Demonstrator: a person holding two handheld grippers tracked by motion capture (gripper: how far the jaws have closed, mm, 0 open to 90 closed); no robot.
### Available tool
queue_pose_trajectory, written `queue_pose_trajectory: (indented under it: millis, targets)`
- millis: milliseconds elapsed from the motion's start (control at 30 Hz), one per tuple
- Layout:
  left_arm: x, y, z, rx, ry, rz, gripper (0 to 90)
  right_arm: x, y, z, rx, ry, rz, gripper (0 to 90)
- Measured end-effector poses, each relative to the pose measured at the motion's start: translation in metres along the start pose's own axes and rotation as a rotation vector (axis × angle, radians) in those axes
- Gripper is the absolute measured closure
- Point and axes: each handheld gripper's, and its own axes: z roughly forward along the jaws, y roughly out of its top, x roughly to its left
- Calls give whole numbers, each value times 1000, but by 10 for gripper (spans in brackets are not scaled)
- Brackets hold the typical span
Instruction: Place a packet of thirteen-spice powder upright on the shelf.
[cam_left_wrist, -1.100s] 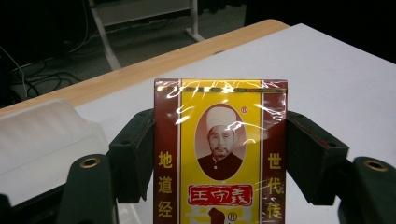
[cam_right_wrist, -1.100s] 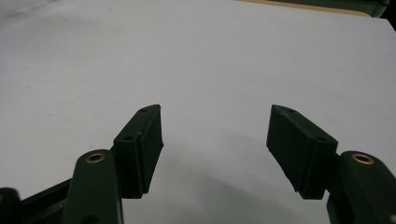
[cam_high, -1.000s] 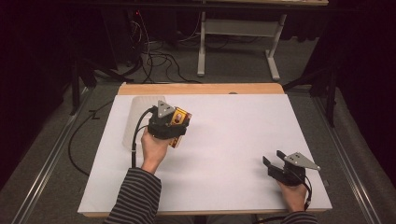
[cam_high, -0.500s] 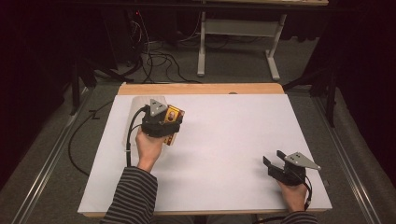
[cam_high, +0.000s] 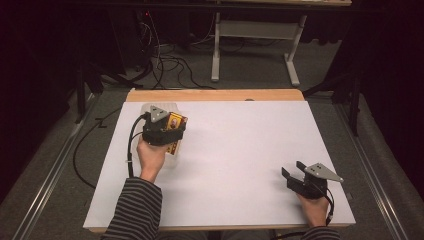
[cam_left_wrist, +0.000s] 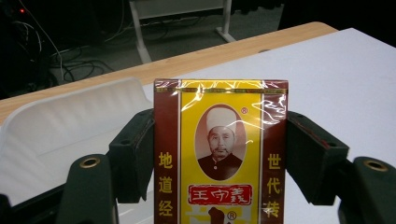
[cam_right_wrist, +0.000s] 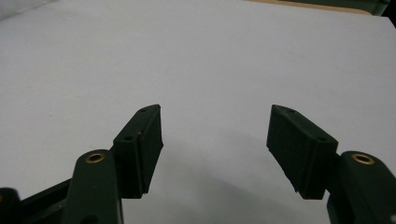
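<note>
At far left of the desk (cam_high: 240, 150) | our left gripper (cam_left_wrist: 219, 154) holds the box (cam_left_wrist: 220, 158) by its two long sides, above the white tray (cam_left_wrist: 60, 126) | box looks light, stiff, film-wrapped, we judge slippery | tray contents: cannot tell | right gripper (cam_right_wrist: 215, 140) jaws wide, empty.
</note>
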Motion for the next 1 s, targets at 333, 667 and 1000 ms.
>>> queue_pose_trajectory:
  millis: [333,667,1000]
  targets:
    - [7,-6,2,7,28,6,329,1,1,2,15,1,-13,362]
    - [14,-12,-6,-2,44,-7,328,1,1,1,14,-1,-10,361]
    - [18,-21,-15,15,63,-7,328,1,0,0,8,0,-3,360]
